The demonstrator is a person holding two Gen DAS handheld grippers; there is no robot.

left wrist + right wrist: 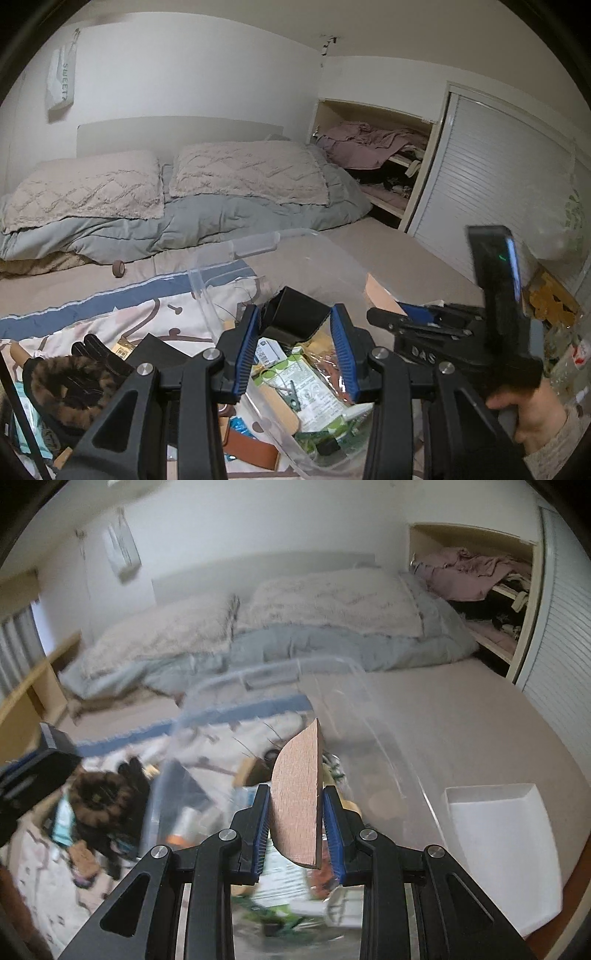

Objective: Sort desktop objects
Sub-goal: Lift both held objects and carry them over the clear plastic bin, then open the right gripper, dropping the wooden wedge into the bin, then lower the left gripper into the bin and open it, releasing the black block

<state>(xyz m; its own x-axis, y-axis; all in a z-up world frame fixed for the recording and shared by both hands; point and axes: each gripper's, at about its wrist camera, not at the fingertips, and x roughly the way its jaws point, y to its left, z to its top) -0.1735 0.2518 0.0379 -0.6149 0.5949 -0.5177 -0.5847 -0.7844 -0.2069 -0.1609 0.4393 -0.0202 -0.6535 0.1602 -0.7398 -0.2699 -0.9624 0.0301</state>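
Observation:
My right gripper (pixel 295 812) is shut on a flat wooden piece (pixel 297 794) with one curved edge, held upright above a clear plastic bin (pixel 354 709). The bin holds packets, a green-and-white package (pixel 314 387) and a black box (pixel 295 314). My left gripper (pixel 297 350) is open and empty over the bin. The right gripper shows in the left wrist view (pixel 413 317) at the right, with the wooden piece (pixel 380 291) in it.
A leopard-trimmed black glove (pixel 70 380) and other clutter lie on a patterned cloth (pixel 110 314) at the left. A white tray (pixel 502 849) sits at the right. Pillows (pixel 247 173) and a grey duvet lie behind; a tape roll (pixel 119 268) rests near them.

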